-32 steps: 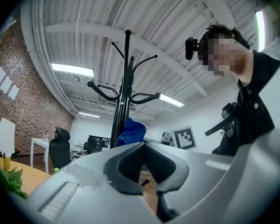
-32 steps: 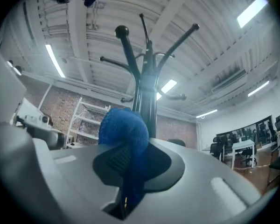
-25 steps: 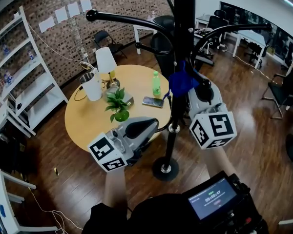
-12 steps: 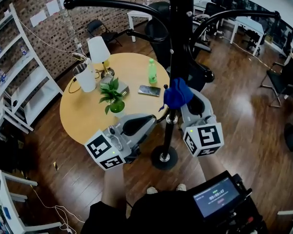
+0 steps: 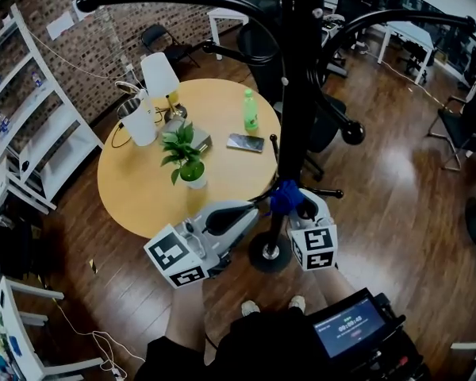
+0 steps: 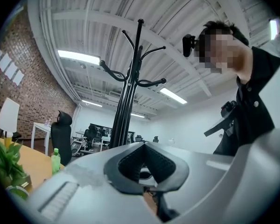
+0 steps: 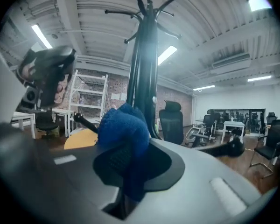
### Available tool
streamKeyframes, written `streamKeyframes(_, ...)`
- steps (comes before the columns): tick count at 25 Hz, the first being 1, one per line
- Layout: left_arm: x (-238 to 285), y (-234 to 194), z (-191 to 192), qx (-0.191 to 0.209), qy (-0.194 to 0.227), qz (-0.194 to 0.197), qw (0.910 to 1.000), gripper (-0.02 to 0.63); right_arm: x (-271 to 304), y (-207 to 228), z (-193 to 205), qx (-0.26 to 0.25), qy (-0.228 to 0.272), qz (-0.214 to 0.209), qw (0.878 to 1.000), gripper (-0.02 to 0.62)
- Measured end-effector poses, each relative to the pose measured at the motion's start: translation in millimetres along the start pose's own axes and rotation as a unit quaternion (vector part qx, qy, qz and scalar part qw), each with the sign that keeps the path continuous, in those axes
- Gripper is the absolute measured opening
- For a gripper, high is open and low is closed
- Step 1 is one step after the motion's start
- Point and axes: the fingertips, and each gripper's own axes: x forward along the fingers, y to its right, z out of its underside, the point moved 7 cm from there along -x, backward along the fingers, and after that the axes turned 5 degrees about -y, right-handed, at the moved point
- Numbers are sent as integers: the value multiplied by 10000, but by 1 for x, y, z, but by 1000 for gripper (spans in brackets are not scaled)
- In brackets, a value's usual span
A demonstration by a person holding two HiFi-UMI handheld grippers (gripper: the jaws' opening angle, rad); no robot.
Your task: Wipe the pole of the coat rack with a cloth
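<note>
Low on pole (image 5: pixel 299 78): fuzzy cloth (image 5: pixel 285 198), R gripper (image 5: pixel 293 206).

Pole (image 5: pixel 300 94) between left tool (image 5: pixel 250 207) and right tool (image 5: pixel 295 205), table (image 5: pixel 143 189) behind at left, shelving (image 5: pixel 40 133) farther left

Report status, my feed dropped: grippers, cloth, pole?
Right gripper shut on blue cloth, low at the pole. Left gripper shut, empty. Short hook arm near the cloth.

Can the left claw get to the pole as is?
Probably yes: left claw, shut and empty, sits just beside the pole, nothing between; right claw holds the cloth at its other side.
</note>
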Motion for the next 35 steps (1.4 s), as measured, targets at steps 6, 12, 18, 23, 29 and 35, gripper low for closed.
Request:
streamKeyframes(6,-4,-1,6,-98,-16,-68,9999,0,9,6,26,190,-403,15,9990,48)
streamKeyframes(12,1,-2,2,13,68,6,10000,0,2,-4,-2,289,-151,-367,9988,48)
streamKeyframes(18,2,-1,-15,259,176,16,9995,0,-18,2,-74,253,681,-501,9961,48)
streamKeyframes(23,-1,-1,-29,459,285,-31,9985,0,-39,7,-140,143,1577,-542,9859,49)
streamKeyframes(29,-5,2,-42,666,388,-109,9970,0,-58,12,-202,-56,2394,-631,9689,49)
streamKeyframes(35,-13,-5,-51,737,494,-240,9958,0,-71,14,-248,-222,2948,-579,9535,51)
